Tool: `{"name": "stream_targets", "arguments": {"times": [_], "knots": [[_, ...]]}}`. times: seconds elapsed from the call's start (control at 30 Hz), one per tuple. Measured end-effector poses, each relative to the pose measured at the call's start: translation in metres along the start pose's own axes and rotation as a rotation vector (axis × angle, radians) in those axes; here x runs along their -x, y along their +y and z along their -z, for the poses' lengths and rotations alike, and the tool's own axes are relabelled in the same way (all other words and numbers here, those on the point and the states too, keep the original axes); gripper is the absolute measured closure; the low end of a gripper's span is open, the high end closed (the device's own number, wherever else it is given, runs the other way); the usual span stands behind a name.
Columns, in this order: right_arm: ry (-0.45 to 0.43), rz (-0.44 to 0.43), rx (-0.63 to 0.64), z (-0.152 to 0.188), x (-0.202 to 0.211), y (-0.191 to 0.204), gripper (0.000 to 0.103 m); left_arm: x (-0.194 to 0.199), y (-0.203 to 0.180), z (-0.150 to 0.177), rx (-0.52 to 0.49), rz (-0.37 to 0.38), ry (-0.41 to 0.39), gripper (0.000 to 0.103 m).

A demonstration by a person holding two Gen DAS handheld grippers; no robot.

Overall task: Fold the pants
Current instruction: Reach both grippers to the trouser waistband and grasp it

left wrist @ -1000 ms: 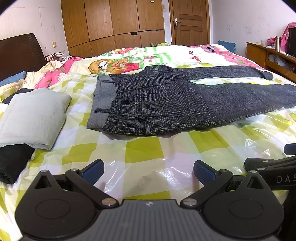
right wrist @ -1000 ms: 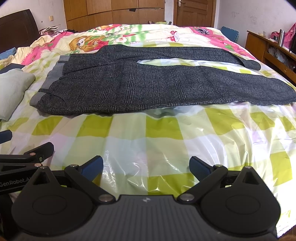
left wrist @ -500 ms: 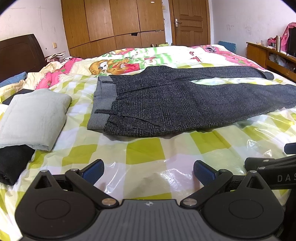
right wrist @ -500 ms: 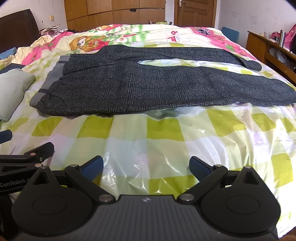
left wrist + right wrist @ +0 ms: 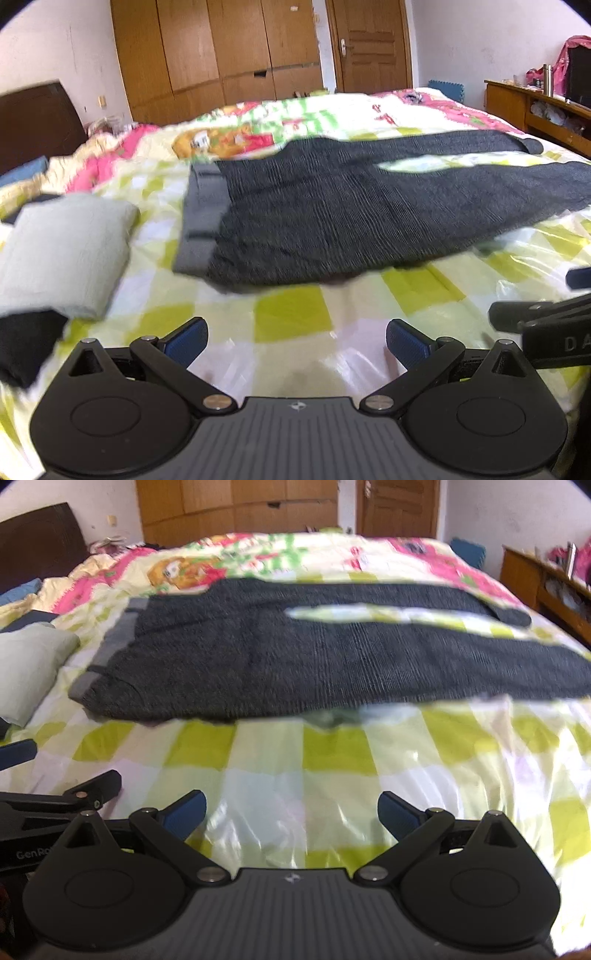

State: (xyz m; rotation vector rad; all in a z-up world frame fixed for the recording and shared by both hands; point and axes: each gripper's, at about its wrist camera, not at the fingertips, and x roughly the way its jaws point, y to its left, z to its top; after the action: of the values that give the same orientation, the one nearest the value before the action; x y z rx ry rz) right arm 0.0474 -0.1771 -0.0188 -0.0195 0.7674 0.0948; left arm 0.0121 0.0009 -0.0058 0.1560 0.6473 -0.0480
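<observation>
Pants (image 5: 351,214), dark grey and woven, lie spread flat across the middle of both views on the bed (image 5: 288,314), which is covered in a yellow-green checked sheet under clear plastic. The lighter grey waistband (image 5: 201,218) sits at centre left of the left wrist view; the two legs run out toward the right edge, parted by a narrow wedge of bedding. No fold is visible: the garment is at full length and single layer, as far as the blurred pictures allow.

Left gripper (image 5: 295,338), at the bottom of its own view: jaws spread wide, nothing between them, blue pads (image 5: 184,338) clear of the cloth. Right gripper (image 5: 291,810), bottom of the right wrist view: likewise spread and empty. Both hang over bare sheet, short of the near edge of the pants and not touching them.

A folded pale green cloth (image 5: 62,254) rests at centre left, apart from the waistband, with a dark item (image 5: 22,343) below it.

Assessment: the task has not visibly begun. Everything remains to be done, namely a first grasp, bringing one leg over the other, then folding lengthwise.
</observation>
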Motion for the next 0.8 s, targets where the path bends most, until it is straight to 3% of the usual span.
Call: {"name": "stream_targets", "arguments": {"times": [0.13, 0.3, 0.37, 0.47, 0.57, 0.63, 0.7, 0.8], "knots": [[-0.043, -0.007, 0.124, -0.016, -0.014, 0.01, 0.004, -0.011, 0.014, -0.013, -0.085, -0.073, -0.062, 0.0], [-0.039, -0.091, 0.29, -0.036, -0.046, 0.03, 0.005, -0.048, 0.054, -0.034, -0.066, -0.104, -0.051, 0.0], [-0.04, -0.127, 0.356, -0.042, -0.059, 0.04, 0.006, -0.067, 0.067, -0.039, -0.05, -0.085, -0.03, 0.0], [-0.023, -0.148, 0.46, -0.049, -0.081, 0.059, 0.016, -0.101, 0.078, -0.044, -0.059, -0.059, 0.03, 0.0], [-0.024, -0.17, 0.539, -0.053, -0.099, 0.071, 0.018, -0.127, 0.086, -0.044, -0.045, 0.015, 0.095, 0.015], [-0.002, -0.192, 0.531, -0.058, -0.11, 0.071, 0.022, -0.131, 0.09, -0.044, -0.023, 0.038, 0.096, 0.016], [0.049, -0.256, 0.479, -0.065, -0.113, 0.065, 0.047, -0.128, 0.093, -0.042, -0.023, 0.052, 0.101, 0.026], [0.098, -0.287, 0.431, -0.067, -0.11, 0.068, 0.06, -0.12, 0.102, -0.041, -0.013, 0.086, 0.111, 0.031]]}}
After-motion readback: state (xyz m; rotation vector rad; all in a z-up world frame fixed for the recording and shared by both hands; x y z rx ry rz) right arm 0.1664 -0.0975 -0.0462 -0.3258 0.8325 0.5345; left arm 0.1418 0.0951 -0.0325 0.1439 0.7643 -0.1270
